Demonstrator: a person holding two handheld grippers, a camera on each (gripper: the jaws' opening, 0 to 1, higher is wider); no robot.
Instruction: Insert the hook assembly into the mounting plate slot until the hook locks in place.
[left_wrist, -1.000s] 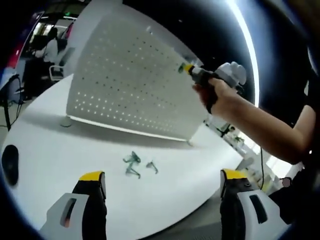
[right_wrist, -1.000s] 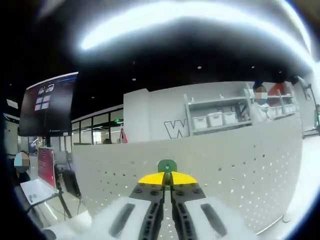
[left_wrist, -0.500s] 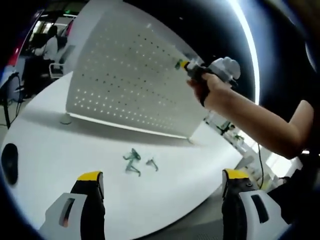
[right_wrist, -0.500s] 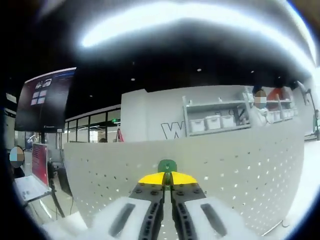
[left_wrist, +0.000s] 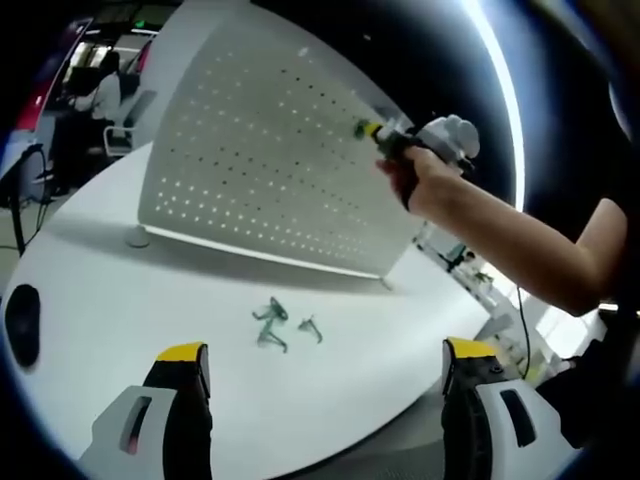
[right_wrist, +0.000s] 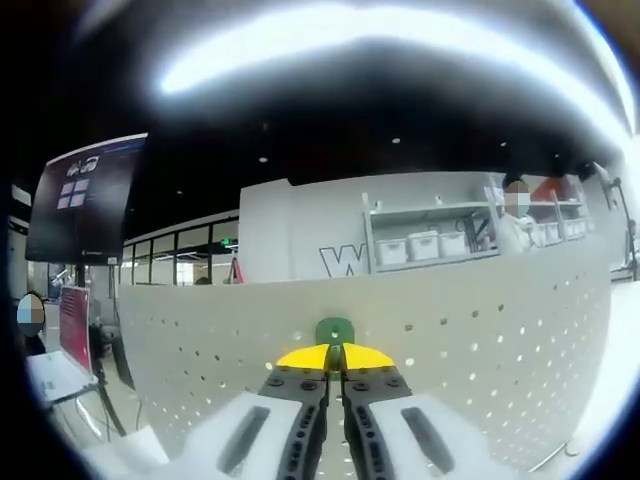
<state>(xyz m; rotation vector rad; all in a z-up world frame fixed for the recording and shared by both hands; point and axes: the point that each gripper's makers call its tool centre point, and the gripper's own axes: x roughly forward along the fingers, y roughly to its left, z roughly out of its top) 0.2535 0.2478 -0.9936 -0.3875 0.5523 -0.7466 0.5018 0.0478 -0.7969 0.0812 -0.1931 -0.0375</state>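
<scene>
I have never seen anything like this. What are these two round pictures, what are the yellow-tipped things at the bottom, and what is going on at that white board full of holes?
There is no robot here. A person holds a hand tool with two jaws in each hand, and a fisheye camera rides on each tool, hence the round pictures.

In the left gripper view, the left gripper shows its two yellow-tipped jaws wide apart, holding nothing. Below it lies a white round table with a few small green hooks lying loose on it. A white pegboard stands upright on the table. The person's hand holds the other tool up to the board.

The right gripper view looks along the right gripper. Its jaws are closed on a green hook, held close to the board's holes, ready to be pushed in.
</scene>
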